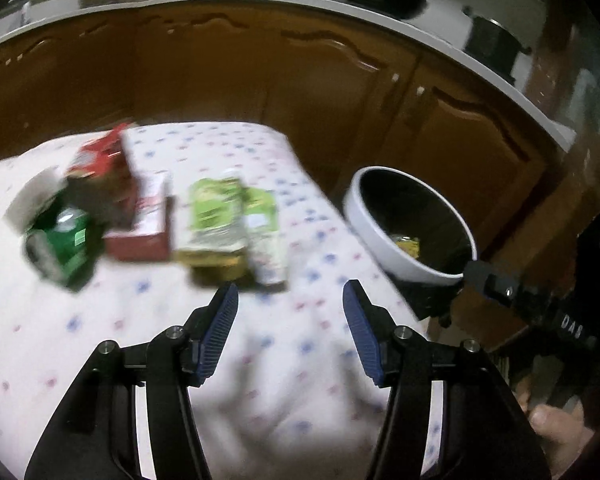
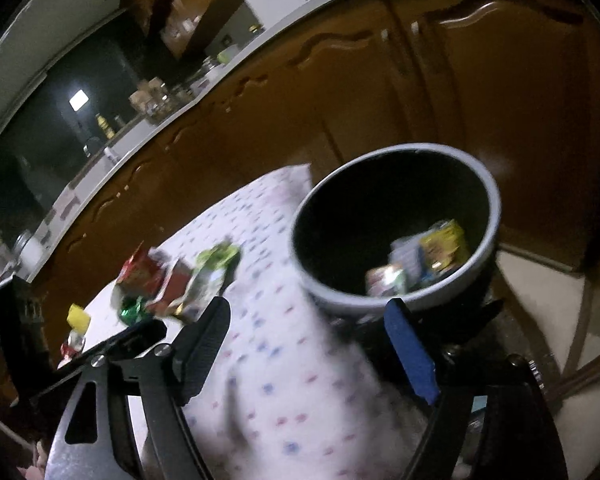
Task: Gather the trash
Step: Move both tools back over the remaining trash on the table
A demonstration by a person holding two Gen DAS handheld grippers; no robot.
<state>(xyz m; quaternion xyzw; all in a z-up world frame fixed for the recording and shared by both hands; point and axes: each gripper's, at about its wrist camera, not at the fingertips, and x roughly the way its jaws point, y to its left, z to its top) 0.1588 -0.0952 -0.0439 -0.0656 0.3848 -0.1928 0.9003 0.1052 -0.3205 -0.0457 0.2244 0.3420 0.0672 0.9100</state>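
Both the left gripper (image 1: 290, 298) and the right gripper (image 2: 310, 316) were held wide open and empty, above the dotted tablecloth (image 1: 236, 360); wrappers (image 2: 428, 260) lay in the white bin (image 2: 496, 204).

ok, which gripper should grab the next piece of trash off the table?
Left, likely. The left gripper is open and empty, directly facing the green-and-white carton on the spotted tablecloth. The right gripper, also open, sits beside the white bin.

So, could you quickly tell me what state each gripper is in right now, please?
Left gripper: open, holding nothing, above the tablecloth.
Right gripper: open, holding nothing, near the bin.
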